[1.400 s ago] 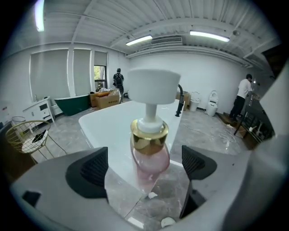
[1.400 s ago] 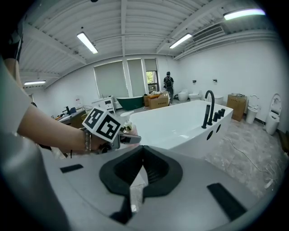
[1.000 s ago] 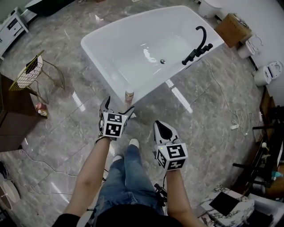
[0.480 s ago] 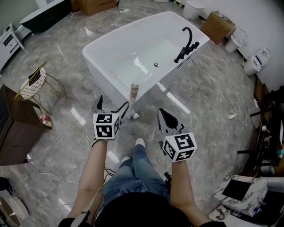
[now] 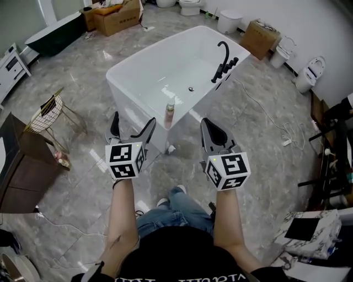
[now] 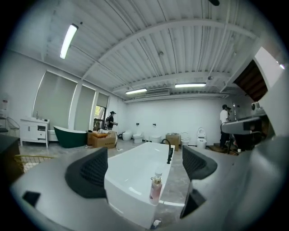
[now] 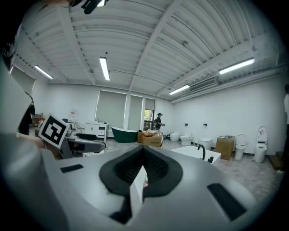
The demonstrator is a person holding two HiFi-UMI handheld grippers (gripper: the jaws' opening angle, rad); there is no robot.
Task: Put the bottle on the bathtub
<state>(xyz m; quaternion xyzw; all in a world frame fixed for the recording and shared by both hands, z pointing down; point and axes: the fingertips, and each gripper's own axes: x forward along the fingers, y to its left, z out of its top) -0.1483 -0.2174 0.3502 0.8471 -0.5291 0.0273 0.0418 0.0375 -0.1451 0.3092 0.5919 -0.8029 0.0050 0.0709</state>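
Note:
A pink pump bottle (image 5: 170,113) (image 6: 156,187) stands upright on the near rim of the white bathtub (image 5: 148,72) (image 6: 128,173). My left gripper (image 5: 130,128) (image 6: 145,167) is open and empty, held back from the tub with the bottle seen between its jaws at a distance. To the right of the bottle, my right gripper (image 5: 212,132) (image 7: 142,168) is shut with nothing in it. A black faucet (image 5: 223,60) (image 6: 169,151) rises at the tub's far end.
A gold wire basket stand (image 5: 49,113) and a dark wood cabinet (image 5: 22,165) are on the left. Cardboard boxes (image 5: 116,14), toilets (image 5: 310,74) and a cable (image 5: 276,124) lie around the tub. People stand far off in the showroom (image 6: 110,121).
Both grippers have drawn back from the tub and risen in the head view. The bottle stays standing on the rim, farther from the left gripper than before.

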